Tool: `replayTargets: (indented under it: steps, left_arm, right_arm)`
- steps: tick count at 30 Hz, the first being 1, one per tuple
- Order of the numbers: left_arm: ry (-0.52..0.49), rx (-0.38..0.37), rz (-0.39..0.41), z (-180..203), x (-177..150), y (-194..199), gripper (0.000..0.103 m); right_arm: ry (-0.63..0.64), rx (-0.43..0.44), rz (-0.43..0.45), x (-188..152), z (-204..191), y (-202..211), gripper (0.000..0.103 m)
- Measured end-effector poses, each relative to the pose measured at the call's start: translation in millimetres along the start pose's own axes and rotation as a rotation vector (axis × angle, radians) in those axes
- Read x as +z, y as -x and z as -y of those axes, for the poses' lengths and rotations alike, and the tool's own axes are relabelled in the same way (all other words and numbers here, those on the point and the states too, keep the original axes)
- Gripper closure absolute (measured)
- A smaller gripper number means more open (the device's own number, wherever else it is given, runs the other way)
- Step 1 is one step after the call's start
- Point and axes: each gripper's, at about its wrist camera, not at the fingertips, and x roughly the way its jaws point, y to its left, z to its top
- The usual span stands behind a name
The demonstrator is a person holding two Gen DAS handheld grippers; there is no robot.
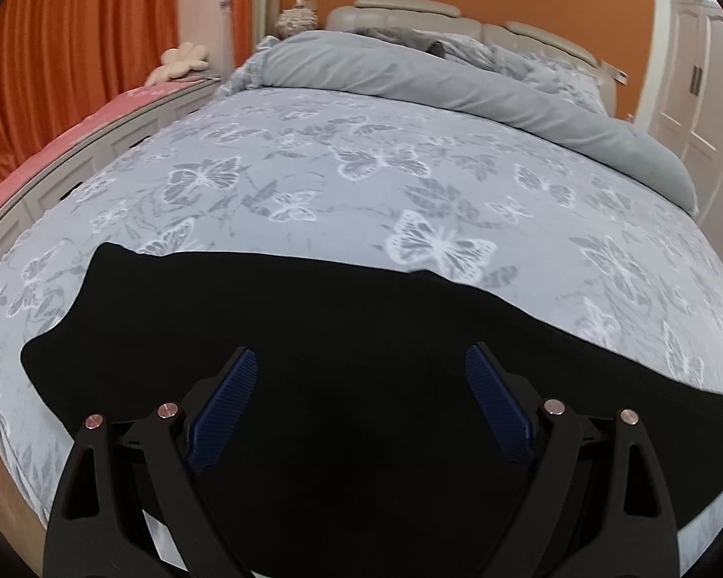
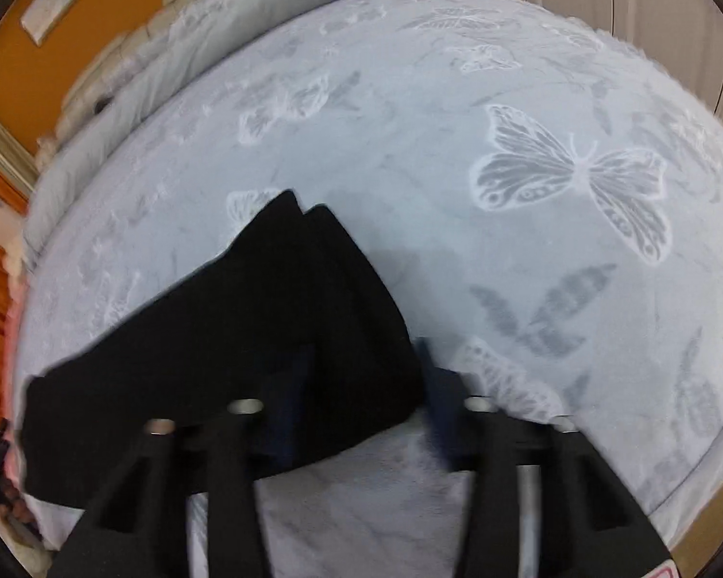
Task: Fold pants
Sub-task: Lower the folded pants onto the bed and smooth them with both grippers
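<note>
Black pants point(image 1: 313, 337) lie spread flat across the near part of a bed with a grey butterfly-print cover point(image 1: 361, 168). My left gripper point(image 1: 361, 361) is open, its blue pads point(image 1: 226, 400) wide apart just above the pants. In the right wrist view, which is blurred by motion, one end of the pants point(image 2: 274, 318) shows stacked layers with two pointed corners. My right gripper point(image 2: 366, 356) is open at that end. Its left finger is over the black cloth, its right finger point(image 2: 438, 385) over the bare cover.
A rolled-back grey duvet point(image 1: 458, 82) and a beige headboard point(image 1: 409, 9) are at the far end of the bed. Orange curtains point(image 1: 72, 48) and a pink-topped bench point(image 1: 48, 144) stand left. White wardrobe doors point(image 1: 699, 72) stand right.
</note>
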Motion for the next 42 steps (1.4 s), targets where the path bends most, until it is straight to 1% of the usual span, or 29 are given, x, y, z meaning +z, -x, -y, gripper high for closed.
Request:
replayTargets:
  steps: [1, 2, 3, 5, 7, 8, 9, 10, 11, 14, 16, 19, 24, 27, 30, 33, 39, 40, 42]
  left_arm:
    - [-0.008, 0.001, 0.003, 0.7, -0.4, 1.5, 0.016]
    - [-0.019, -0.001, 0.002, 1.5, -0.8, 2.5, 0.016]
    - [-0.024, 0.002, 0.002, 2.0, -1.4, 3.0, 0.016]
    - [-0.034, -0.001, -0.006, 1.3, -3.2, 4.2, 0.016]
    - [-0.037, -0.005, -0.008, -1.2, -3.9, 6.5, 0.016]
    - [-0.037, -0.005, -0.007, -3.1, -4.3, 8.0, 0.016]
    - [-0.036, -0.005, -0.005, -4.3, -4.3, 9.1, 0.016]
    - [-0.03, -0.006, -0.002, -7.2, -4.0, 11.2, 0.016]
    - [-0.024, -0.009, 0.001, -10.9, -3.5, 13.4, 0.015]
    - [-0.008, -0.013, 0.005, -20.8, -2.5, 17.0, 0.015]
    - [0.001, -0.01, 0.01, -29.3, -1.4, 19.2, 0.015]
    - [0.019, -0.004, 0.014, -45.0, -0.6, 22.1, 0.015]
    - [0.032, 0.042, 0.021, -74.0, -2.4, 23.6, 0.015]
    - [0.036, 0.065, 0.019, -90.1, -3.4, 24.0, 0.015]
    - [0.044, 0.089, 0.023, -105.1, -4.4, 25.6, 0.015]
    - [0.058, 0.094, 0.021, -118.4, -5.2, 27.0, 0.015]
    - [0.055, 0.106, 0.025, -131.8, -8.1, 29.9, 0.015]
    - [0.053, 0.112, 0.027, -133.6, -8.6, 30.6, 0.015]
    - [0.051, 0.116, 0.028, -136.7, -8.9, 31.2, 0.014]
  right_arm:
    - [-0.002, 0.021, 0.001, 0.2, -6.6, 3.0, 0.085]
    - [0.01, 0.01, 0.036, 0.5, -21.6, 15.0, 0.085]
    - [0.029, 0.024, 0.064, 5.8, -36.0, 21.6, 0.085]
    - [0.058, 0.095, 0.126, 7.9, -65.8, 43.2, 0.085]
    - [0.114, 0.182, 0.185, 4.3, -110.9, 65.4, 0.085]
    - [0.136, 0.212, 0.197, 2.0, -127.9, 70.3, 0.085]
    - [0.174, 0.257, 0.207, -3.3, -155.8, 76.3, 0.084]
    - [0.202, 0.288, 0.21, -7.7, -174.8, 79.1, 0.085]
    - [0.244, 0.333, 0.207, -15.5, -203.1, 81.2, 0.084]
    - [0.343, 0.409, 0.184, -34.2, -264.3, 81.8, 0.085]
    - [0.421, 0.448, 0.16, -49.7, -309.6, 76.9, 0.085]
    - [0.515, 0.492, 0.119, -71.5, -365.2, 63.0, 0.084]
    - [0.642, 0.5, 0.037, -108.3, -436.7, 31.3, 0.084]
    - [0.713, 0.487, -0.009, -129.9, -463.5, 13.8, 0.084]
    - [0.781, 0.473, -0.051, -154.3, -481.8, -0.5, 0.084]
    - [0.855, 0.44, -0.076, -177.5, -497.9, -14.4, 0.084]
    - [0.95, 0.356, -0.111, -210.4, -507.5, -43.4, 0.083]
    - [0.958, 0.345, -0.114, -213.8, -507.4, -47.1, 0.082]
    - [0.978, 0.337, -0.111, -219.2, -507.5, -51.6, 0.075]
